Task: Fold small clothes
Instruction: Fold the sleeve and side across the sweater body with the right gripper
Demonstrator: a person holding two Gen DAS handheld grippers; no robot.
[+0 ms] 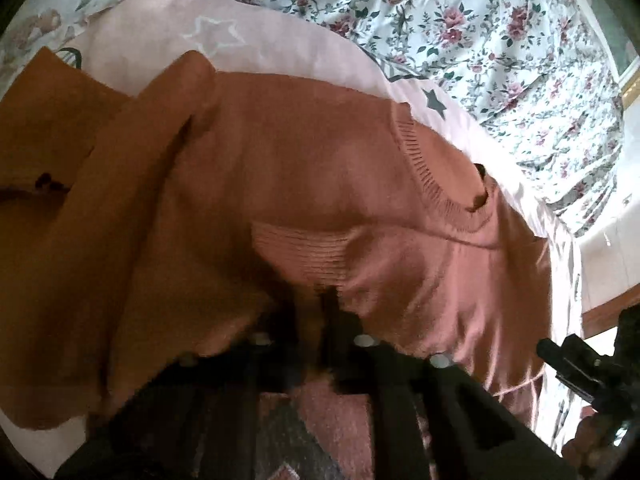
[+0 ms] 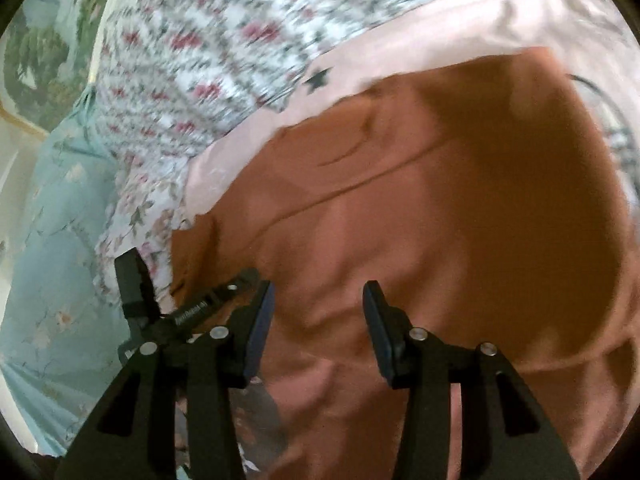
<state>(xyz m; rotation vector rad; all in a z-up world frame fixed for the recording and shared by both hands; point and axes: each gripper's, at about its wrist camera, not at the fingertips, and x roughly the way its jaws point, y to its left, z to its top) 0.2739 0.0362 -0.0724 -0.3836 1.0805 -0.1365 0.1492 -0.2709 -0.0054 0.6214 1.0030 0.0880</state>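
A rust-orange knit sweater (image 1: 280, 160) lies spread on a pale pink cloth with stars (image 1: 280, 40). Its ribbed neckline (image 1: 432, 184) curves at the right, and a ribbed cuff (image 1: 308, 256) is folded onto the body. My left gripper (image 1: 310, 314) is shut on the sweater's fabric just below that cuff, with a pinch of knit between its dark fingers. In the right wrist view the sweater (image 2: 460, 200) fills the middle. My right gripper (image 2: 318, 300) hovers over it, open, and only the flat knit shows in the gap between its pads.
A flowered bed sheet (image 1: 480, 20) lies beyond the pink cloth (image 2: 400, 40) and shows in the right wrist view too (image 2: 200, 40). Light blue flowered fabric (image 2: 52, 240) hangs at the left. Black parts of the other gripper (image 1: 576, 364) stick in at lower right, near a wooden edge (image 1: 600, 312).
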